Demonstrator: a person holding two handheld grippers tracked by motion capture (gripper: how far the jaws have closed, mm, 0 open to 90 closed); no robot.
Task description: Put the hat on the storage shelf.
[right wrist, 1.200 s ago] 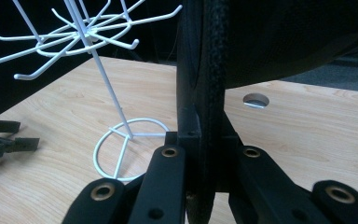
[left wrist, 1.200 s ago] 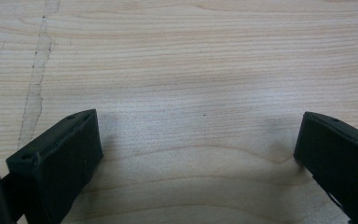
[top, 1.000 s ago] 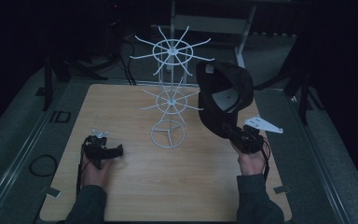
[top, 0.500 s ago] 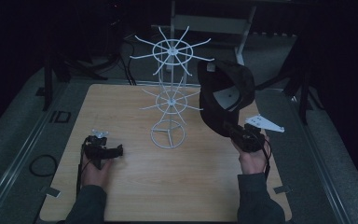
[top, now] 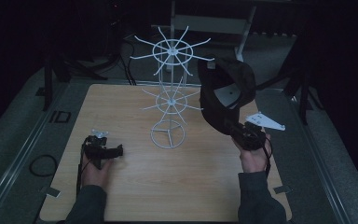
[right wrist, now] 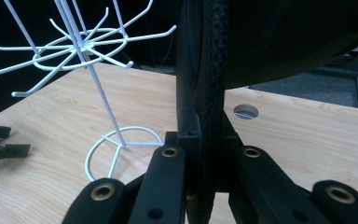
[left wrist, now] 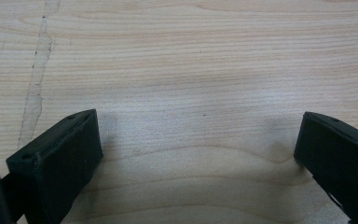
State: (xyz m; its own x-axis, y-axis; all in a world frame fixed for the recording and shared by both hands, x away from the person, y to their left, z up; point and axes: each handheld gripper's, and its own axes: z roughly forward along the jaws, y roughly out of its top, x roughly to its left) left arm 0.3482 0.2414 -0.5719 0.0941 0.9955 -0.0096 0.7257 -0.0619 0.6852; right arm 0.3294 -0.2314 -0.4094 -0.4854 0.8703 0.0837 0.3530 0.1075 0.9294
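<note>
Cap (top: 226,95), upper right of the frame, sits clenched in the right gripper (top: 242,133), probably not yet hung on the rack (top: 170,93); left gripper (top: 103,151) rests released on the counter (top: 135,186).

My high view is dim and grainy: the table (top: 135,186) is the one lit patch at centre, and the edges and upper corners fall to near black. The left gripper view is bright and evenly lit, wood grain sharp, with soft shadows beside the jaws. In the right gripper view the near jaws blur, and the top left goes black.
</note>
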